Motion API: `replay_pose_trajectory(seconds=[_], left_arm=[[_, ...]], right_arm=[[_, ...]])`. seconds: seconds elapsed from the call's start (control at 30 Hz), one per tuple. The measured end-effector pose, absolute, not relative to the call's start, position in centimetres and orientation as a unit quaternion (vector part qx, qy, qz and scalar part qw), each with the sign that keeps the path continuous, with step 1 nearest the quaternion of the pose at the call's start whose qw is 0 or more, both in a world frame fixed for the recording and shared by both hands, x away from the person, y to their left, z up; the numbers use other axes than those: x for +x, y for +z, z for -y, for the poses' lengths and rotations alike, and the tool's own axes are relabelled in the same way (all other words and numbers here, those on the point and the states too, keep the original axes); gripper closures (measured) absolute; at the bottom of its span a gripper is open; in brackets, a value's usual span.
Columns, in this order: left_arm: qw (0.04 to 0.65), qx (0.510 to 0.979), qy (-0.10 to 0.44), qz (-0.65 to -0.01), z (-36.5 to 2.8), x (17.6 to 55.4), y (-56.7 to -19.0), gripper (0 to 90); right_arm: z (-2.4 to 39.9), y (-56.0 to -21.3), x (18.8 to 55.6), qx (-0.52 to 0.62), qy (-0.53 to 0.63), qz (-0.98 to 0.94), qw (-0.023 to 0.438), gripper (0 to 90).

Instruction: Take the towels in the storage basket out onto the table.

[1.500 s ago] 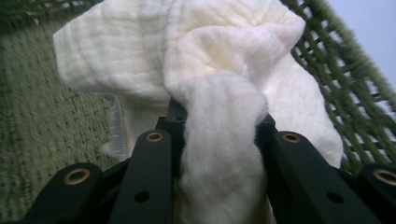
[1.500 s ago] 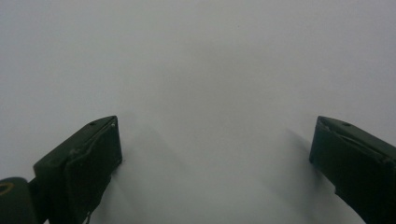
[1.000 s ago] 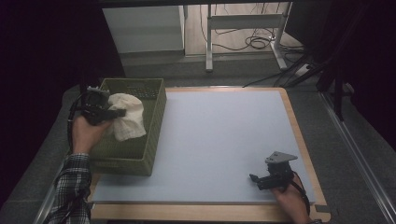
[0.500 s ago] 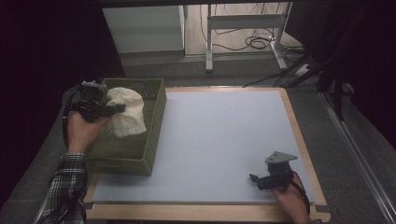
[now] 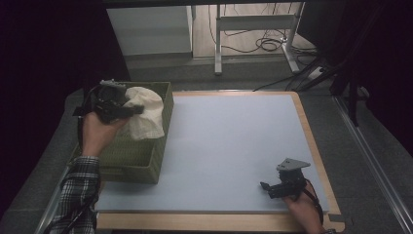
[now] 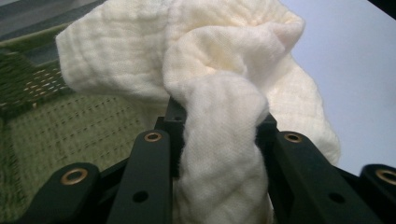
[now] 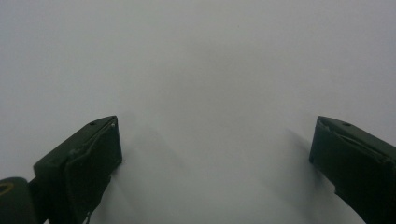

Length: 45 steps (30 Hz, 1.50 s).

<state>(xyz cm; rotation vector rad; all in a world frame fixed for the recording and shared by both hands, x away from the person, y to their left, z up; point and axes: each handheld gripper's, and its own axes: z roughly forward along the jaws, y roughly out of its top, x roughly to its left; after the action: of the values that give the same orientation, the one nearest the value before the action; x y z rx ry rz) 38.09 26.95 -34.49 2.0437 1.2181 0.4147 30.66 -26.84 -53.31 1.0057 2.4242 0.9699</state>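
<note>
A cream muslin cloth (image 5: 145, 117) hangs bunched above the green woven basket (image 5: 139, 161) at the table's left. My left gripper (image 5: 134, 110) is shut on a fold of it, held over the basket's far end. In the left gripper view the cloth (image 6: 219, 93) fills the space between the two black jaws, with the gripper (image 6: 217, 126) pinching a thick twist and the basket wall (image 6: 70, 130) behind. Near the front right corner of the table my right gripper (image 5: 265, 186) rests low and open. In the right gripper view that gripper (image 7: 215, 144) has nothing between its jaws, just the pale mat.
A pale blue mat (image 5: 229, 141) covers the table, framed by a wooden edge (image 5: 311, 146). Beyond the far edge stand a white cabinet (image 5: 151, 29) and a desk frame with cables (image 5: 258, 39). A metal rail (image 5: 375, 161) runs along the right side.
My left gripper has risen and drawn toward the basket's far left, lifting the cloth higher out of it. The right gripper has stayed put.
</note>
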Motion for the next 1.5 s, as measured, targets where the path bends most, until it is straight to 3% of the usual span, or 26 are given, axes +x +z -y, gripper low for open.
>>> replay_pose_trajectory(seconds=[0.8, 1.5], left_arm=[[0.374, 0.815, 0.135, -0.421, -19.6, 40.2, -34.2, 68.6], [0.391, 0.842, 0.091, -0.361, -11.1, 41.4, -36.7, 67.9]], right_arm=[[26.8, -53.3, 30.7, 0.354, 0.342, -0.854, 0.171, 2.4], [26.8, -53.3, 30.7, 0.354, 0.342, -0.854, 0.170, 2.4]])
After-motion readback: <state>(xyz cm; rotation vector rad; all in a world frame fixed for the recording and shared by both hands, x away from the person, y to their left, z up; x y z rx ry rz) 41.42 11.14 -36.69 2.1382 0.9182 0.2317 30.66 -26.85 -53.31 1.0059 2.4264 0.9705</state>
